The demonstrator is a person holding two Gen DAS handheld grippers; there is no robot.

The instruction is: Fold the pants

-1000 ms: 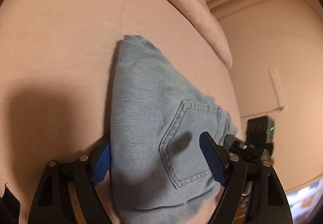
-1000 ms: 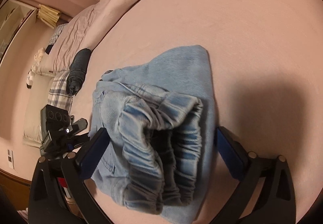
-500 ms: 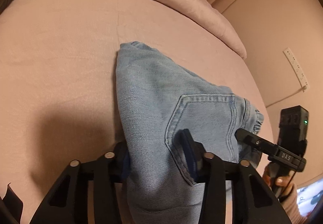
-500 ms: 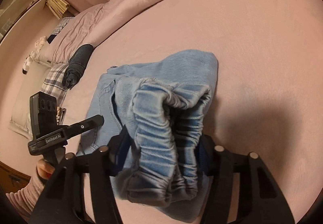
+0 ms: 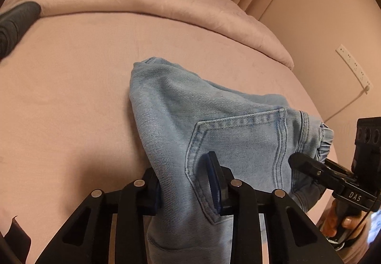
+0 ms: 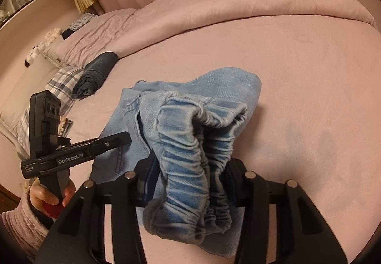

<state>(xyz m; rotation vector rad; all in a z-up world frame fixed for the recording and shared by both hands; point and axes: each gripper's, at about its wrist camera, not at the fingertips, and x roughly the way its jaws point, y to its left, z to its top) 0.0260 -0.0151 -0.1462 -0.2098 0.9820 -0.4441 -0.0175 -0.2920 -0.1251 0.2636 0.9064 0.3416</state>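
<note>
The light blue denim pants (image 5: 209, 116) are folded into a thick bundle and held lifted over the pink bed (image 5: 71, 97). My left gripper (image 5: 185, 183) is shut on the folded edge beside the back pocket (image 5: 238, 142). My right gripper (image 6: 190, 176) is shut on the gathered elastic waistband (image 6: 195, 157) of the pants (image 6: 214, 88). The far end of the pants still touches the bed. The right gripper shows at the right of the left wrist view (image 5: 316, 171), and the left gripper shows at the left of the right wrist view (image 6: 95, 147).
A rolled dark garment (image 6: 97, 71) lies at the bed's far left, next to a plaid pillow (image 6: 59, 83). A pink duvet (image 6: 238, 7) is bunched along the back. A wall with a power strip (image 5: 352, 66) stands right of the bed.
Both grippers closed from wide open onto the pants, then lifted the bundle; the view tilted up and the pants' near end rose off the bed.
</note>
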